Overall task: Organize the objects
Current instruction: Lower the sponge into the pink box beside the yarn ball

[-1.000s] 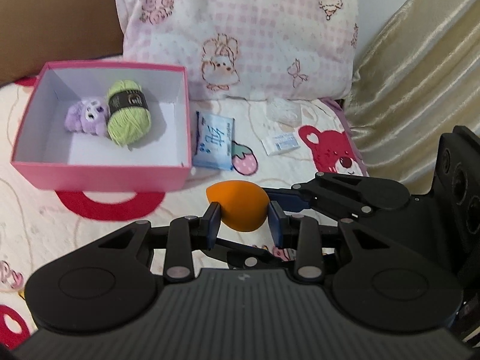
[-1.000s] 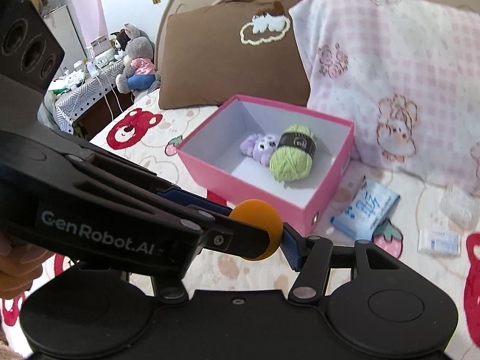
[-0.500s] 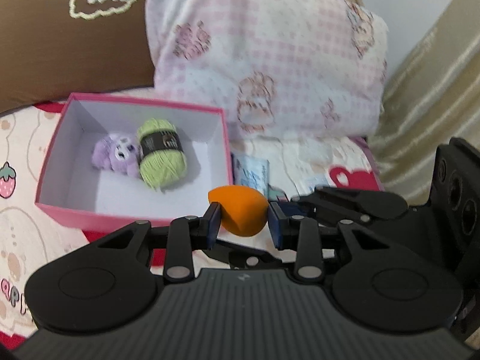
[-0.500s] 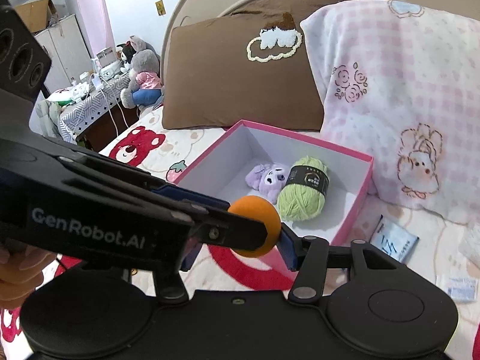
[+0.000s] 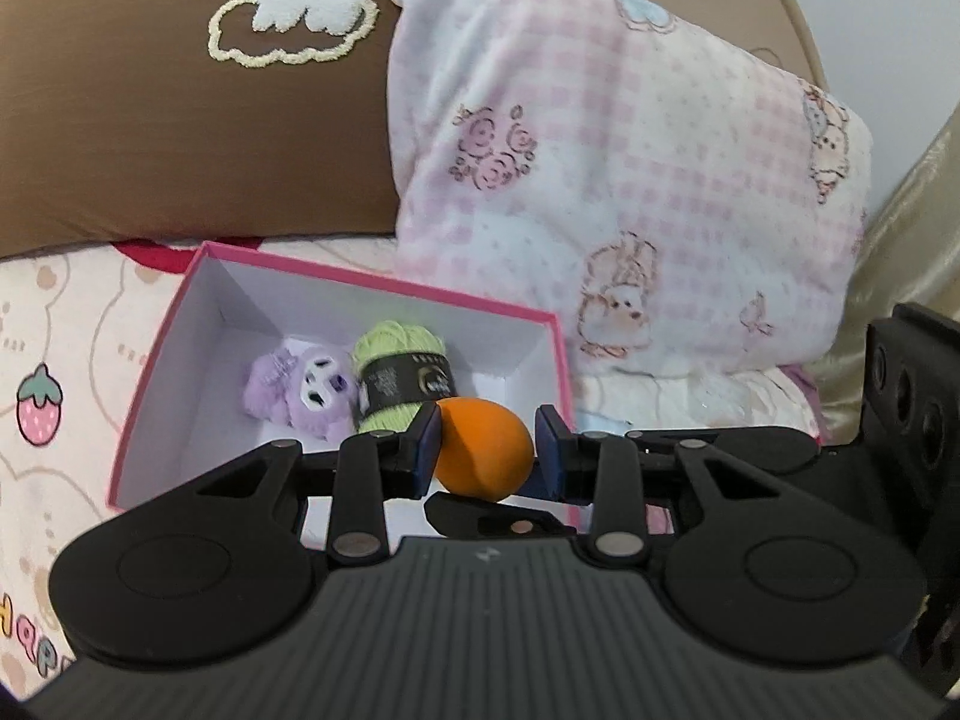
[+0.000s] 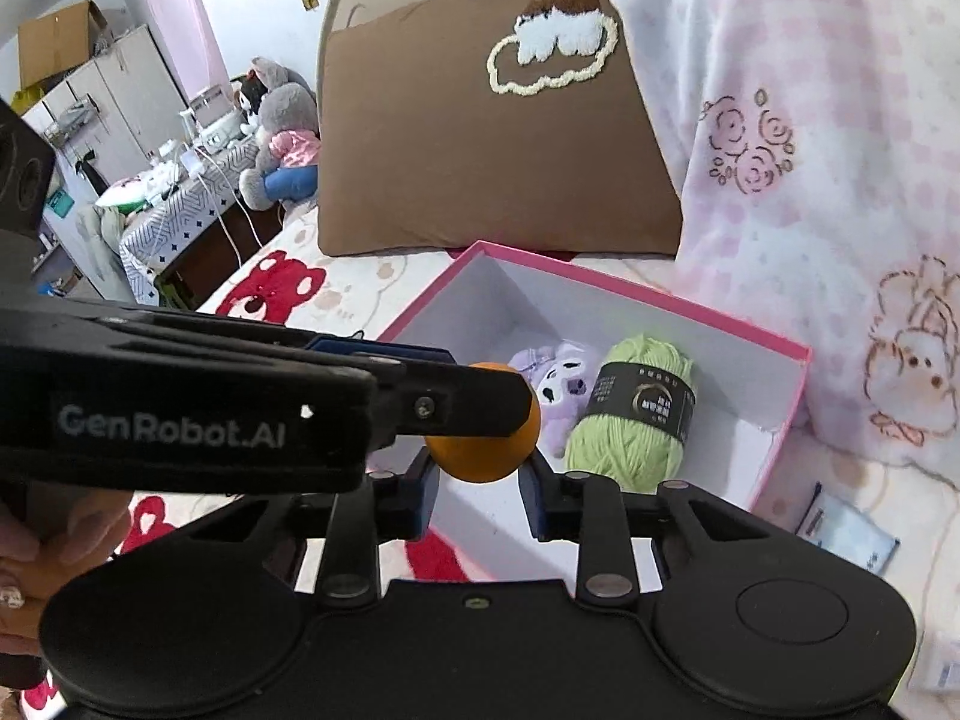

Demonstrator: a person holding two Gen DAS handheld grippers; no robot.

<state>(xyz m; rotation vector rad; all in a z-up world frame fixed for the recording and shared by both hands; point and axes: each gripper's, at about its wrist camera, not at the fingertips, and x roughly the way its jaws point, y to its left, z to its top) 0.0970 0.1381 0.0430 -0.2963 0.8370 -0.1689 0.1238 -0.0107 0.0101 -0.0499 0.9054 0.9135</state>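
At lower centre, the left tool (image 5: pixel 485 450) pinches an orange egg-shaped sponge (image 5: pixel 483 447). The right tool (image 6: pixel 478 489), its jaws having just been closing, stands narrowed beneath that sponge; contact is unclear. Beyond, on the bed, an open pink cardboard box (image 5: pixel 157 360) holds a purple plush toy (image 5: pixel 297 389) touching a green yarn ball (image 5: pixel 399 379).

Orange sponge (image 5: pixel 483 455), pink box (image 5: pixel 384 286)
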